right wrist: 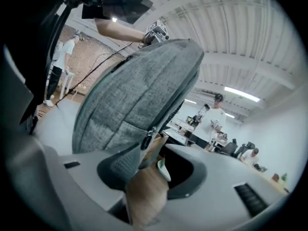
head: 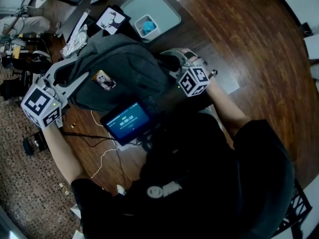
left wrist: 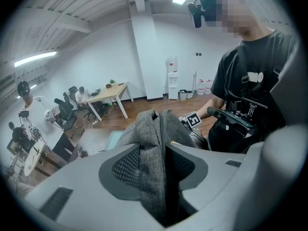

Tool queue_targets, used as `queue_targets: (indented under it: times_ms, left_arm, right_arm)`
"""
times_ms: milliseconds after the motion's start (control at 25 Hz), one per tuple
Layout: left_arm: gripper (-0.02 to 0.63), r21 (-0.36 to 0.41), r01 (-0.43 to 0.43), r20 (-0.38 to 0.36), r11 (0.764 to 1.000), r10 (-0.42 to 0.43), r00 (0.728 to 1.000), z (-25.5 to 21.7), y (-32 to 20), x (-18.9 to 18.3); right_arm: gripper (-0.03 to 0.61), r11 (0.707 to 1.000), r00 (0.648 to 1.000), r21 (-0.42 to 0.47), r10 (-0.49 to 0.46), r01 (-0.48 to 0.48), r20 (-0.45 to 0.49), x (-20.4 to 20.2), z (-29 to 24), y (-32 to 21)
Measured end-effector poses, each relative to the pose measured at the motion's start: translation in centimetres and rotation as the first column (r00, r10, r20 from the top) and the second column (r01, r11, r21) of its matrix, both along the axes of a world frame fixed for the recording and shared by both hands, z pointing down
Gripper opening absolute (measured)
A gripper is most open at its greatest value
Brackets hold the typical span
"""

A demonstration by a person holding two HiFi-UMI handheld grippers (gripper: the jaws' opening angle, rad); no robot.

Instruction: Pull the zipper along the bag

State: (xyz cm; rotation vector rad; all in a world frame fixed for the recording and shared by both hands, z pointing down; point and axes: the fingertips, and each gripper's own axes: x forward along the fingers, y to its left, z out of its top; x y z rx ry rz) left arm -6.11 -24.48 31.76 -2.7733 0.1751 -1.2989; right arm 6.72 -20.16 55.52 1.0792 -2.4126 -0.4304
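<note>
One grey fabric backpack (head: 124,66) lies on the dark wooden surface (head: 239,29), upper centre-left in the head view. Its brown zipper pull tab (right wrist: 147,191) sits between the parted jaws of the right gripper (right wrist: 150,170). At the backpack's left end, the left gripper (left wrist: 161,162) is clamped on a fold of its fabric.

Left gripper (left wrist: 161,177) — jaws clamped on bag (head: 124,63) fabric, left forearm (head: 62,151) reaching out wide. Right gripper (right wrist: 155,163) — jaws apart, brown tab (right wrist: 147,194) between them, right forearm (head: 227,106) bent in close.
</note>
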Motion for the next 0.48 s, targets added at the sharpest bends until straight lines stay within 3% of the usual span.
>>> queue_targets:
  times_ms: [80,240,480]
  left_arm:
    - [0.163,-0.005,-0.002,0.001,1.000,0.002,1.000,-0.1,0.2,0.0]
    - [0.163,-0.009,0.007,0.003,1.000,-0.007,1.000,-0.1,0.2,0.0]
    - [0.163,-0.011,0.002,-0.005,1.000,-0.002,1.000,-0.3,0.3,0.0]
  right_arm:
    - [0.184,0.998,0.998,0.014,0.055,-0.055,-0.002,-0.1,0.0,-0.6]
    - [0.137,0.999,0.999,0.017,0.052,-0.052,0.006,-0.5,-0.1,-0.2]
    - [0.137,0.986,0.987,0.092,0.132,-0.141,0.096,-0.4,-1.4,-0.7]
